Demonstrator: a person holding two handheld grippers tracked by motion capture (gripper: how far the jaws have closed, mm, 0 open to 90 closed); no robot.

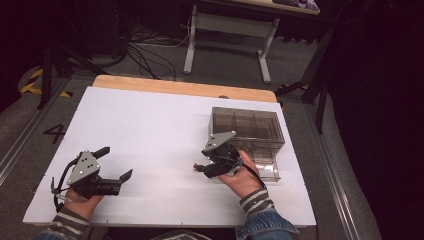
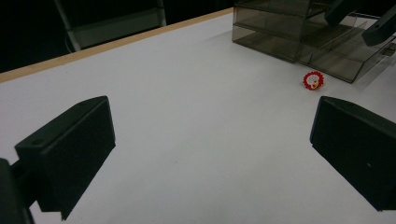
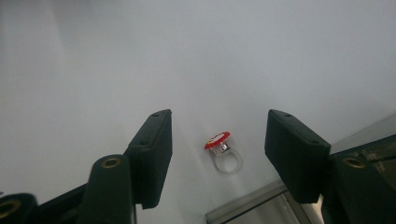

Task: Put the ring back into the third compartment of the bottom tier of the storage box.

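Ring (image 3: 222,150) with a red top lies on the white counter (image 1: 150,130), between the right claw's spread jaws.

Right claw (image 3: 218,140) hangs over it, neither jaw touching the clear band. A smoky plastic drawer box (image 1: 250,131) sits just beside, one drawer pulled out. Left claw (image 1: 116,163) rests well apart at the counter's near left, jaws spread wide with nothing between them.
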